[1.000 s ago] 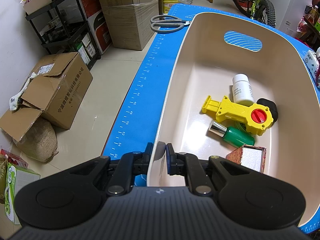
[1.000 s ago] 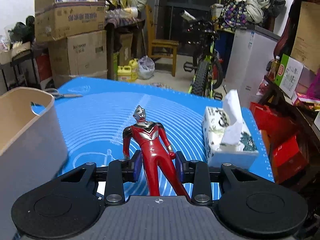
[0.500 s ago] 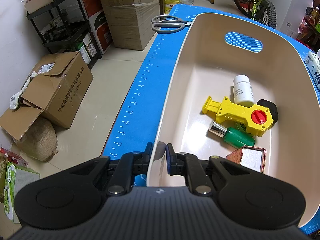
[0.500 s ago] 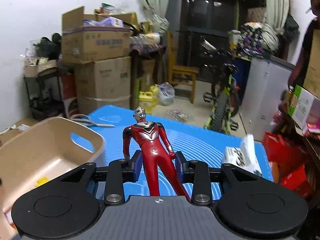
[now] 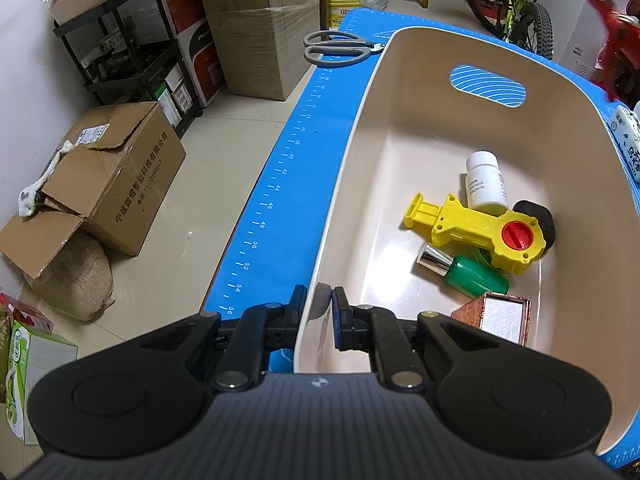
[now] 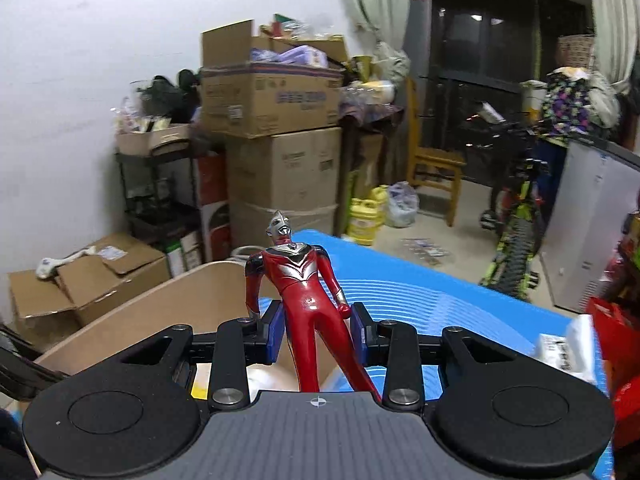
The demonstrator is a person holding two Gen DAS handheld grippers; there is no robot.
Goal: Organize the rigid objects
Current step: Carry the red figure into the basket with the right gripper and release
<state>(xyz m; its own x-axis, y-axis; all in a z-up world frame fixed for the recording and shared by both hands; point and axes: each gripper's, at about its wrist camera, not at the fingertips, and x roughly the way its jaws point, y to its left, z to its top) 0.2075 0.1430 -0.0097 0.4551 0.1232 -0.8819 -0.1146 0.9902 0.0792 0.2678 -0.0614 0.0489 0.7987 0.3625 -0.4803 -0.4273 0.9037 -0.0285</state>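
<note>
My left gripper point(image 5: 320, 304) is shut on the near rim of the beige bin point(image 5: 352, 160), which stands on the blue mat point(image 5: 280, 184). In the bin lie a white bottle point(image 5: 485, 180), a yellow toy with a red knob point(image 5: 480, 228), a green bottle point(image 5: 464, 272), a black object point(image 5: 540, 220) and a small red box point(image 5: 496, 316). My right gripper point(image 6: 317, 332) is shut on a red and silver hero figure point(image 6: 304, 296), held in the air above the bin point(image 6: 180, 304). The figure shows blurred in the left wrist view point(image 5: 616, 44).
Scissors point(image 5: 336, 49) lie on the mat beyond the bin. A tissue pack point(image 6: 564, 352) sits at the mat's right side. Cardboard boxes point(image 5: 108, 184), a black shelf point(image 5: 132, 52), a chair point(image 6: 436, 176) and a bicycle point(image 6: 516, 232) stand on the floor around the table.
My right gripper has lifted the figure and swung left, over the bin. The figure now appears at the left wrist view's top right. My left gripper keeps its hold on the rim.
</note>
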